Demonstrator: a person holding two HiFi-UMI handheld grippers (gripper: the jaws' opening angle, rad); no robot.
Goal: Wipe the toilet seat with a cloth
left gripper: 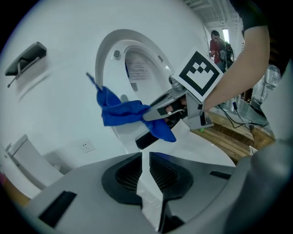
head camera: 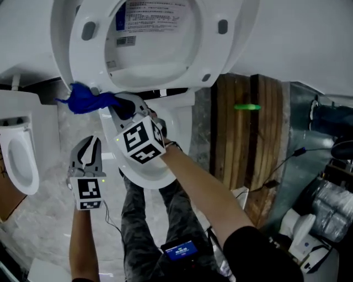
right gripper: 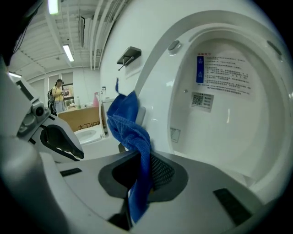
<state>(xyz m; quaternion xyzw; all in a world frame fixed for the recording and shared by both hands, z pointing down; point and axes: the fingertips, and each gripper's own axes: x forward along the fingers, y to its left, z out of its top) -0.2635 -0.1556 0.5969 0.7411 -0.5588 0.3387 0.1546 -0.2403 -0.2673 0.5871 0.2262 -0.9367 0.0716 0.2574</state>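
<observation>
Nearest the head camera is the person's right forearm (head camera: 204,190), reaching up to the right tool (head camera: 114,106), whose marker cube sits over the white toilet bowl (head camera: 144,179). That tool's jaws are clamped on the cloth (head camera: 88,101); the right gripper view shows the fabric pinched between the dark pads of the right tool (right gripper: 139,170), one end hanging out below and the rest rising above in a twisted bunch. The cloth (right gripper: 130,125) is bright blue with a fine woven, towel-like texture, crumpled and folded on itself, with a thin corner sticking up. It sits at the lower left edge of the raised toilet seat (head camera: 218,47) in the head view, close to the hinge end. Seen from the left gripper view, the cloth (left gripper: 120,112) lies against the rim of the seat (left gripper: 103,59), though firm contact cannot be made out. The seat is a glossy white ring standing upright with small grey bumpers on its face, and a printed label (head camera: 154,16) shows through its opening on the lid behind. Lower and to the left, the left tool (head camera: 92,144) hangs apart from the toilet; its jaws (left gripper: 146,170) are nearly together, a thin slit between the pads, with nothing in them. Another white toilet (head camera: 16,160) stands at the far left, and wooden boards (head camera: 248,126) stand to the right.
</observation>
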